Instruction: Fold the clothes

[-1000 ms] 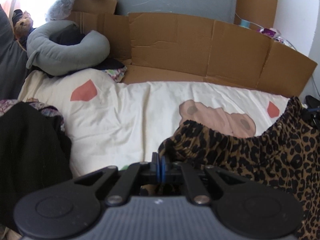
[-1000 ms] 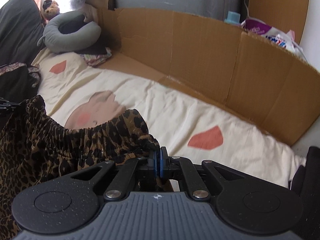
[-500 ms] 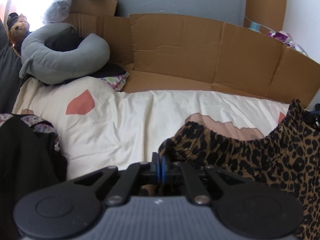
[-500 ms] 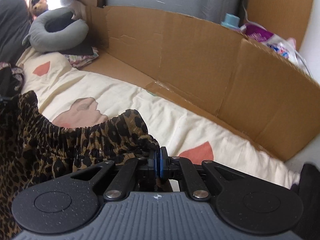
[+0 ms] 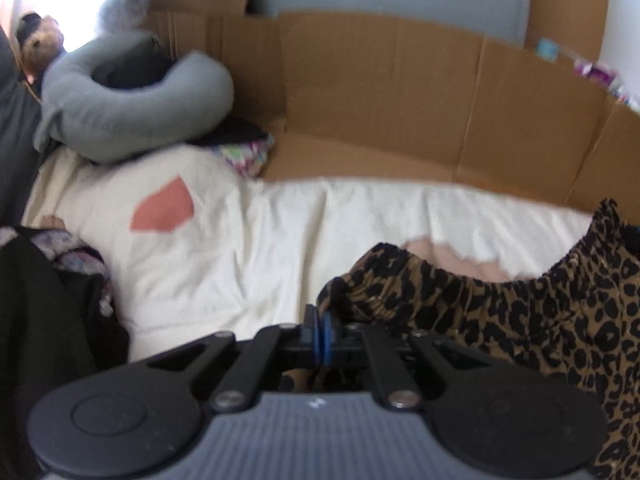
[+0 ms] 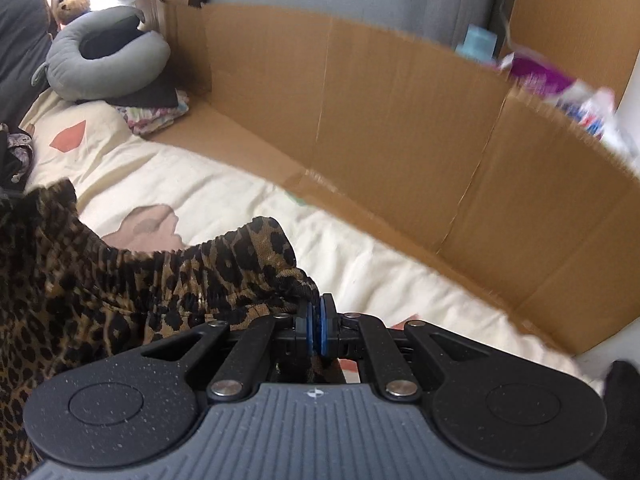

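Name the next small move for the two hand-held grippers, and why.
Probably carry the leopard-print garment forward and lower it flat onto the white bedsheet. The left hand-held gripper and right hand-held gripper each pinch an end of its gathered waistband, which sags between them above open sheet.

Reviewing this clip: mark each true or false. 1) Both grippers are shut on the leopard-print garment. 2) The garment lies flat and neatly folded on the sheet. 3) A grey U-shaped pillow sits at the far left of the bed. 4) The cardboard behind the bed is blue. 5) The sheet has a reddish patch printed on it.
1) True: the left gripper and the right gripper each pinch the waistband of the leopard-print garment.
2) False: it hangs bunched between the two grippers, unfolded.
3) True: the grey pillow is there.
4) False: the cardboard is brown.
5) True: the sheet shows a reddish patch.
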Demonstrator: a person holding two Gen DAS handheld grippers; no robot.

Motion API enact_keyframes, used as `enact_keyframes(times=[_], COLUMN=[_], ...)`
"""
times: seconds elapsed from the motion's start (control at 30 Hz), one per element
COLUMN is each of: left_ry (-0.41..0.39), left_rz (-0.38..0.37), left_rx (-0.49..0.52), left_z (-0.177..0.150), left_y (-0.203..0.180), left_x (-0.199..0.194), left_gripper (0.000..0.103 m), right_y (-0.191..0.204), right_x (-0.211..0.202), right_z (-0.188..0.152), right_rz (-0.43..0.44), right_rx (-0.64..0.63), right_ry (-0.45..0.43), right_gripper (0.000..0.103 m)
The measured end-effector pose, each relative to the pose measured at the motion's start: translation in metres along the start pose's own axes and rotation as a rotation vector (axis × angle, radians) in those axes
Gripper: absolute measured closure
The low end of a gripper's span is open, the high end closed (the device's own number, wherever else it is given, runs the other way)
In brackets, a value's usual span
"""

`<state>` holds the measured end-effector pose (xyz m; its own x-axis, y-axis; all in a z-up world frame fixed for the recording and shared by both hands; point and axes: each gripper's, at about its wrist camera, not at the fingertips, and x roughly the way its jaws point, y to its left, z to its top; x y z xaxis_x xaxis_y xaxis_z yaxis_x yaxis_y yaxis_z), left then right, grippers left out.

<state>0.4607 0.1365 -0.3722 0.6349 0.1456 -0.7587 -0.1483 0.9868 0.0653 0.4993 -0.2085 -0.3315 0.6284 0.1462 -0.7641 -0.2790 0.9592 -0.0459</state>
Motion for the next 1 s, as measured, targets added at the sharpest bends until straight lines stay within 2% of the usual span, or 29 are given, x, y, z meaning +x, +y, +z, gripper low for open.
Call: enact_keyframes(times=[0.03, 0.13, 0.2, 0.23, 0.43, 0.63, 0.8, 1.0], left_ry=[0.023, 0.042, 0.036, 0.034, 0.046, 0.052, 0.066, 0.089], left_rz=[0.016, 0.033, 0.026, 0.024, -0.017, -0.071, -0.113, -0.178], left_rx=[0.003, -0.027, -0.050, -0.045, -0.058, -0.049, -0.045, -0.087], left_z=[-0.002, -0.005, -0.006, -0.006, -0.012, -0.022, -0.038, -0.065], left_y=[-0.001, -0.002, -0.002, -0.003, -0.009, -0.022, -0.037, -0.048], left_x=[0.005, 0.006, 0.002, 0.001, -0.013, -0.049, -0.081, -0.113], left_gripper=[0.091, 0.091, 0.090, 0.089, 0.088, 0.086, 0.084, 0.083], right_y=[-0.003, -0.014, -0.020, -0.023, -0.035, -0.046, -0.054, -0.061], right_x=[0.005, 0.010, 0.007, 0.005, -0.014, -0.036, -0.063, -0.098], right_z=[-0.002, -0.011, -0.017, -0.020, -0.036, -0.053, -0.066, -0.086], right_rz=[0.016, 0.042, 0.050, 0.061, 0.090, 0.111, 0.119, 0.116], right_rx=[0.015, 0.053, 0.067, 0.072, 0.101, 0.130, 0.139, 0.164], right_ry=[0.010, 0.023, 0.026, 0.026, 0.037, 0.051, 0.047, 0.047], right_gripper=[0.094, 0.087, 0.074, 0.071, 0.070, 0.068, 0.068, 0.068])
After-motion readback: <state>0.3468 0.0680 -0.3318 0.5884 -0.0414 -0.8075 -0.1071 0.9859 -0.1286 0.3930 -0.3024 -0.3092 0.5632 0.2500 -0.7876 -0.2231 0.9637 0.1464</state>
